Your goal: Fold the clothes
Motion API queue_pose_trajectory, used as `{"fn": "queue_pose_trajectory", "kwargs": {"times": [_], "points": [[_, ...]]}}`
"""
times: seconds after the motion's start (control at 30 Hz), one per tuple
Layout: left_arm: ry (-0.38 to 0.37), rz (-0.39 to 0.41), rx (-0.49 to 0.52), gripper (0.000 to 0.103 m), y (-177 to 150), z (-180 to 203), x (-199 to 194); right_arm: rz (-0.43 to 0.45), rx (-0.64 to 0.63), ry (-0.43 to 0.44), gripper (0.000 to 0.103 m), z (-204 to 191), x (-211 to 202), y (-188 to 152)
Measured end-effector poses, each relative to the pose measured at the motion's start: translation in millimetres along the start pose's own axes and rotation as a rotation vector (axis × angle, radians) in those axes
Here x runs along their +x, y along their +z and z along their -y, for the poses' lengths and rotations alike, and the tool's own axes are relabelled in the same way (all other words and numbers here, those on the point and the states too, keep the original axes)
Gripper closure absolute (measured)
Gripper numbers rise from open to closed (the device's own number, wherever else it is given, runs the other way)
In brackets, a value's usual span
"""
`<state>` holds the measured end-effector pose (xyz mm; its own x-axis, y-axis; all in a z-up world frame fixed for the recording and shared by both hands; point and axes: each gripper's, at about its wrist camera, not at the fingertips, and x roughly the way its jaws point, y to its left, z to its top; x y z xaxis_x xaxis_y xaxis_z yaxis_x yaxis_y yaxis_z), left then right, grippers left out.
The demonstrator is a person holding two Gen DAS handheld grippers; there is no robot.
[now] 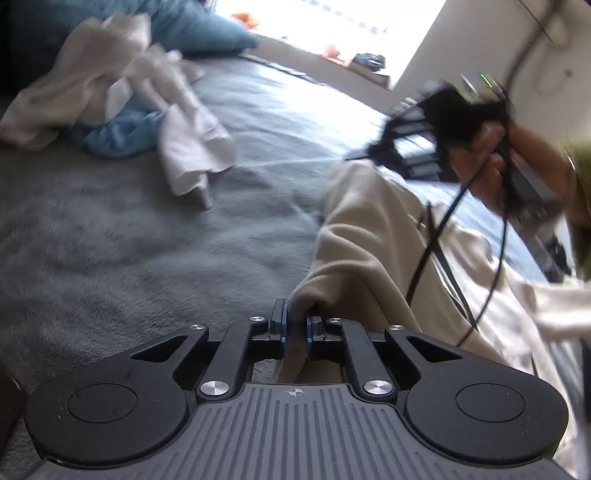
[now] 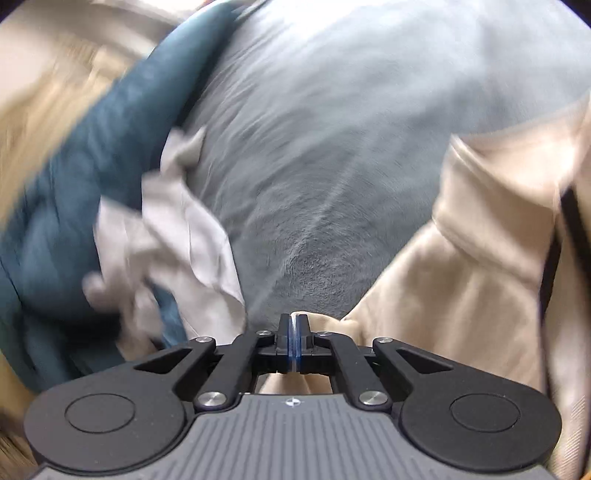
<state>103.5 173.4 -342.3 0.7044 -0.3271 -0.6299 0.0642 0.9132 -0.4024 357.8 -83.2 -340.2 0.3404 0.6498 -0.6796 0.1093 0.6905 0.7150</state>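
Note:
A beige garment (image 1: 369,240) lies stretched across the grey bedspread (image 1: 147,240). My left gripper (image 1: 295,325) is shut on a bunched fold at its near end. In the left wrist view my right gripper (image 1: 373,147) is blurred at the upper right, held by a hand (image 1: 480,155), with its tips at the garment's far end. In the right wrist view the right gripper (image 2: 294,328) has its pads pressed together on a thin edge of the beige garment (image 2: 461,277), which gathers just right of the fingers and spreads away to the right.
A heap of white clothes (image 1: 147,85) over a light blue cloth (image 1: 122,133) sits at the far left of the bed, in front of a teal pillow (image 1: 192,26). A black cable (image 1: 436,240) hangs from the right gripper across the garment. White cloth (image 2: 177,240) lies against teal bedding (image 2: 74,166).

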Motion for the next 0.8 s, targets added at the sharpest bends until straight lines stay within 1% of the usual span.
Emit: {"fn": "queue_pose_trajectory", "kwargs": {"times": [0.1,0.17,0.23,0.27,0.3,0.33,0.37,0.4,0.43,0.47,0.5,0.57,0.63,0.67,0.7,0.73,0.8], "points": [[-0.004,-0.003,-0.017,0.095,0,-4,1,0.013,0.097,0.068,0.101,13,5,3],[-0.017,-0.005,-0.034,0.095,-1,-7,0,0.008,0.131,0.109,0.1,17,10,6],[-0.019,-0.022,-0.05,0.095,-3,-11,2,-0.066,0.133,0.15,0.1,18,23,9],[-0.019,-0.036,-0.06,0.095,-4,-14,4,-0.084,0.12,0.134,0.098,15,25,12],[-0.017,-0.049,-0.067,0.094,-4,-17,5,-0.098,0.101,0.122,0.098,11,26,14],[-0.02,-0.059,-0.069,0.094,-4,-19,5,-0.099,0.068,0.119,0.095,6,21,17],[-0.027,-0.067,-0.067,0.093,-4,-21,5,-0.1,0.045,0.109,0.085,2,15,18],[-0.026,-0.07,-0.061,0.091,-4,-21,4,-0.101,0.021,0.099,0.077,-3,9,20],[-0.021,-0.073,-0.054,0.091,-3,-21,4,-0.107,-0.01,0.081,0.064,-7,3,20],[-0.016,-0.072,-0.045,0.088,-3,-20,2,-0.127,-0.062,0.042,0.063,-13,1,19],[-0.008,-0.069,-0.033,0.081,-3,-19,0,-0.151,-0.116,0.007,0.063,-18,-1,16],[0.007,-0.061,-0.001,0.074,-3,-16,-3,-0.222,-0.221,-0.041,0.063,-26,3,6],[0.023,-0.052,0.048,0.074,-3,-12,-4,-0.275,-0.3,-0.065,0.063,-32,11,-6],[0.03,-0.046,0.075,0.074,-4,-9,-4,-0.297,-0.334,-0.07,0.069,-33,15,-12],[0.037,-0.039,0.1,0.074,-4,-7,-3,-0.316,-0.366,-0.075,0.076,-35,19,-17],[0.043,-0.031,0.124,0.074,-4,-4,-2,-0.324,-0.387,-0.078,0.094,-36,21,-22],[0.052,-0.008,0.175,0.074,-4,2,-1,-0.307,-0.396,-0.082,0.097,-36,22,-26]]}}
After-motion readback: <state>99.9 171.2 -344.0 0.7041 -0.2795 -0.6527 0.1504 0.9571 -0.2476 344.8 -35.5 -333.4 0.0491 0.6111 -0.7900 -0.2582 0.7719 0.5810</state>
